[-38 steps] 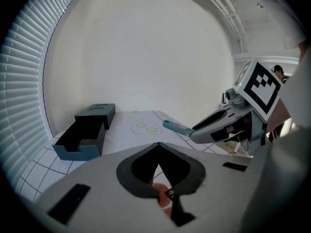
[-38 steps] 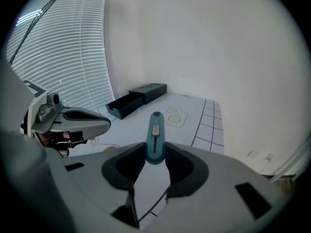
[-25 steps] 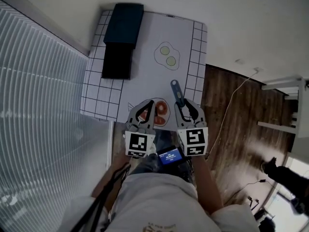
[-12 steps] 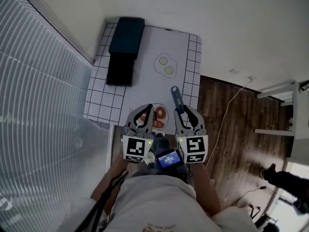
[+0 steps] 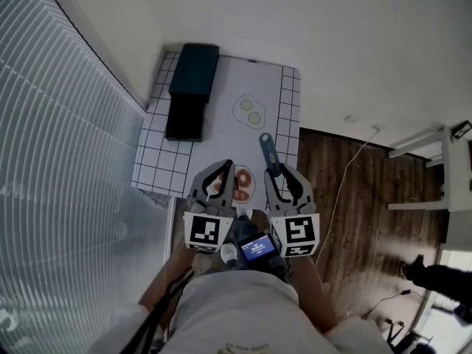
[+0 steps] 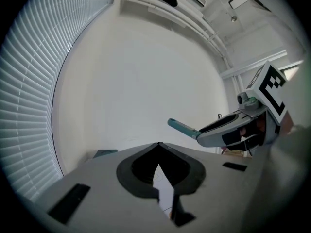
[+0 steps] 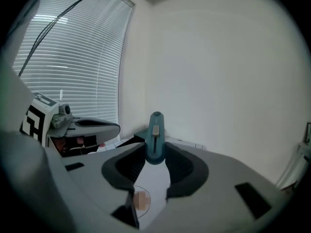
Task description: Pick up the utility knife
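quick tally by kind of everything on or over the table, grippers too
grippers: 2 (left gripper, right gripper)
utility knife: 1, held by the right gripper
dark boxes: 2 (navy box, black box)
food shapes on the mat: 2 (egg shape, red shape)
total: 7

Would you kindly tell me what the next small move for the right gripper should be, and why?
Probably just hold that grip steady. The right gripper is shut on the utility knife, which looks lifted clear of the table, so the pickup seems done; loosening would risk dropping it.
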The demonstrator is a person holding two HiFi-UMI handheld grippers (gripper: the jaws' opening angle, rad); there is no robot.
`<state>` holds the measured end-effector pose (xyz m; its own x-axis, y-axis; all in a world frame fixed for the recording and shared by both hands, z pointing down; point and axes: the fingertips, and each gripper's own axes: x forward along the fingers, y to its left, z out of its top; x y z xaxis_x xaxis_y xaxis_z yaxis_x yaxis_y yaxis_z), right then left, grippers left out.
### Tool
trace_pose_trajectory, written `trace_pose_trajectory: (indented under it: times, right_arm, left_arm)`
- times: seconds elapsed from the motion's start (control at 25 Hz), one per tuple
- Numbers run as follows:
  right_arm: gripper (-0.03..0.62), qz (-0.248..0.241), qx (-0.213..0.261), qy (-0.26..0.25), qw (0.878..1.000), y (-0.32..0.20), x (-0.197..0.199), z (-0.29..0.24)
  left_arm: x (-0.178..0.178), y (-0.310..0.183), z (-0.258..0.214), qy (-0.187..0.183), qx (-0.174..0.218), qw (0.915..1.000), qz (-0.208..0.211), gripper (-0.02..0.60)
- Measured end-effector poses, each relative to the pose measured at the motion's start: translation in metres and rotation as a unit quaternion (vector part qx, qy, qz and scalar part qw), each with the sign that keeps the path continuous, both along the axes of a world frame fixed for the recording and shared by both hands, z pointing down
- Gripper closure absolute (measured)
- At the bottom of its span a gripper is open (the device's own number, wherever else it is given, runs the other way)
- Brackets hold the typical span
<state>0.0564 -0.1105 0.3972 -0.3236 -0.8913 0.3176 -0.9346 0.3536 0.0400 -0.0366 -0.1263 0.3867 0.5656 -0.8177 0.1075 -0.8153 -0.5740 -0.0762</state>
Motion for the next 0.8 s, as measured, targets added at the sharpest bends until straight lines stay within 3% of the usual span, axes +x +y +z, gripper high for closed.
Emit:
trace_pose_trajectory:
  times: [0.4,0.8]
  right_arm:
    - [0.462,0.012,0.058,-0.037,0.998,0.025,0.007,-0.057]
    - [0.462,0.014,0.084,-0.053,0.995,0.051,0.004,-0.083]
  left_arm:
    - [0.001,0.024,-0.05,0.015,0.042,0.999,0.008,0.578]
    - [-0.006,0.04,-0.079,0.032,0.06,0.9977,-0.002,0.578]
